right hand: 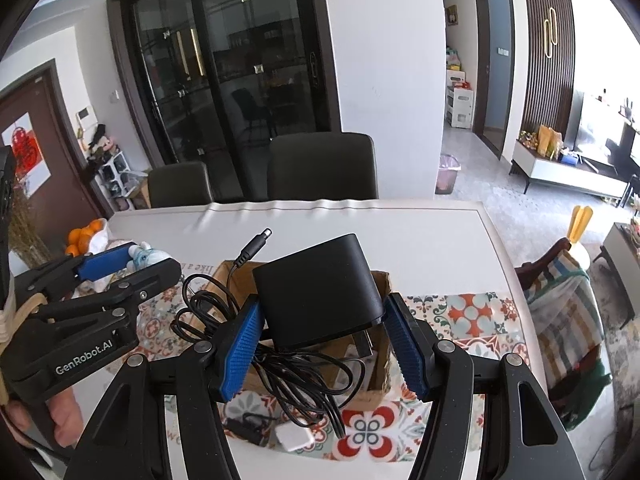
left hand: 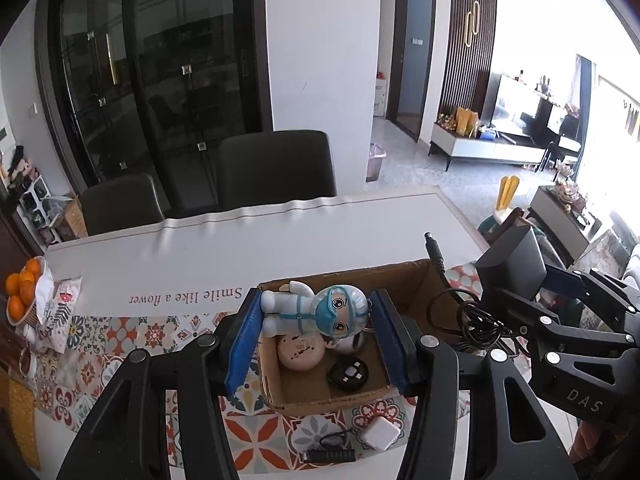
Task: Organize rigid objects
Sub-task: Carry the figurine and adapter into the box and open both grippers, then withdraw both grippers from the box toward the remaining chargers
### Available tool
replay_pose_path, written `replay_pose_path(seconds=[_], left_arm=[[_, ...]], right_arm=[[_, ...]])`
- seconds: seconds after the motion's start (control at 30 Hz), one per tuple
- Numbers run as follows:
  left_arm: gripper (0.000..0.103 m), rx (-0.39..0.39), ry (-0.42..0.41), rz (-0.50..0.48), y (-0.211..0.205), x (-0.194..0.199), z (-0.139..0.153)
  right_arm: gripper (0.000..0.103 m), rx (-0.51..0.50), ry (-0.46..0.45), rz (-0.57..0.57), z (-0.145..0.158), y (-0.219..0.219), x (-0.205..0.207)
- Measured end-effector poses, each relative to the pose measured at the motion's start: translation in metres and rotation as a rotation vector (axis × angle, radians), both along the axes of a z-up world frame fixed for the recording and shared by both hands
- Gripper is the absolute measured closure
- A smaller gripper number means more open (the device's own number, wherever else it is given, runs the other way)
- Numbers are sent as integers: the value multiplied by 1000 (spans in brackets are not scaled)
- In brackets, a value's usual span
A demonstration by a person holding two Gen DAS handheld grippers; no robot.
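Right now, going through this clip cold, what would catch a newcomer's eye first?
First, the doll in white suit and blue mask, held sideways in the left tongs above the open cardboard box. Next, the black power adapter clamped in the right tongs over the same box, its tangled cable hanging below. A white charger lies on the patterned mat in front of the box.

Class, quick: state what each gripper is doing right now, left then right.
Left gripper: shut on the doll, above the box.
Right gripper: shut on the black adapter, its cord dangling.
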State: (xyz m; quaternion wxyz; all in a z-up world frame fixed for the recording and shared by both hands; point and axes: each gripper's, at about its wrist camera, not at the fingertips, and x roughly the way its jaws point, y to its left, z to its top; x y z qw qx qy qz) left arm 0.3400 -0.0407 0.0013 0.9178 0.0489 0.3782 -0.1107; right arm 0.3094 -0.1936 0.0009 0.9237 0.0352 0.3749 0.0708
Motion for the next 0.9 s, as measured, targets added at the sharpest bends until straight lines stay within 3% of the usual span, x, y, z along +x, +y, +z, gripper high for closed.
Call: replay_pose_path(seconds=[0.4, 0.47, 0.6, 0.9], left_arm=[[48, 42, 69, 14, -8, 33, -22], [39, 53, 81, 22, -8, 37, -25], [36, 56, 90, 36, -3, 39, -29], [18, 75, 79, 101, 17, 34, -25]], right_arm=[[42, -14, 50, -9, -12, 2, 31], [42, -13, 56, -10, -15, 1, 33], [42, -16, 64, -8, -17, 4, 36], [42, -12, 82, 15, -23, 14, 46]])
